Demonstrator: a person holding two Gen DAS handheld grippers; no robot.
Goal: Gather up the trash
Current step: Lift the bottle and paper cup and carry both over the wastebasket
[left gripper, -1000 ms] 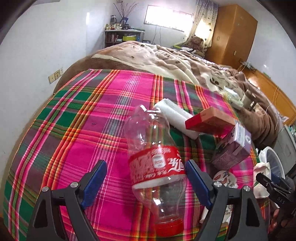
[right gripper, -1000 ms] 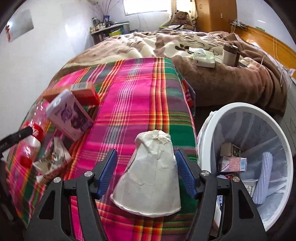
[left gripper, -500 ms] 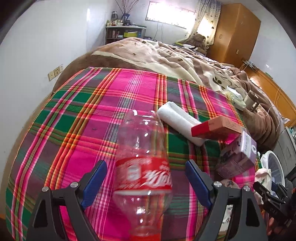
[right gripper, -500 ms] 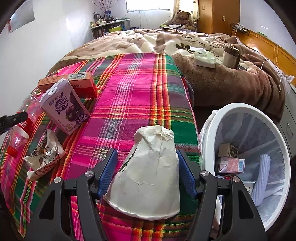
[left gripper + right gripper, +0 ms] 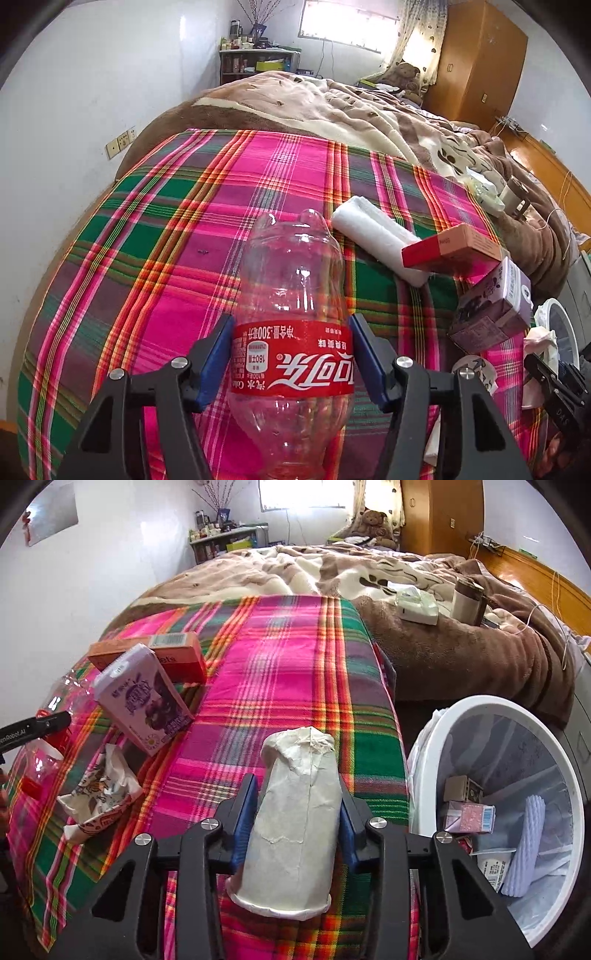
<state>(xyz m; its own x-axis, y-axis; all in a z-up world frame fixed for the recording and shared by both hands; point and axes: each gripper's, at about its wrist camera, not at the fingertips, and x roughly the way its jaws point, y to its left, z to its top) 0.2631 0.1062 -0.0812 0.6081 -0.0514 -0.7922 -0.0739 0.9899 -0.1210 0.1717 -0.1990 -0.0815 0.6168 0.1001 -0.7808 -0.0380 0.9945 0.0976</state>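
Blue-padded jaws of the left gripper [image 5: 291,356] are closing on the clear plastic bottle [image 5: 291,332], pads touching its red label. Jaws of the right gripper [image 5: 297,821] are closing on the crumpled paper cup [image 5: 295,819], pressing its sides, on the plaid blanket [image 5: 288,664] just left of the white bin [image 5: 424,775].

A clear plastic bottle [image 5: 291,332] with a red label lies on the plaid cloth at the near left, cap end nearest. Right of it lie a crumpled patterned wrapper [image 5: 99,797], a purple drink carton [image 5: 142,698], an orange box [image 5: 155,655] and a white foam roll [image 5: 376,236]. A squashed white paper cup [image 5: 295,823] lies near the cloth's right edge, beside the white bin [image 5: 424,775] already holding trash.
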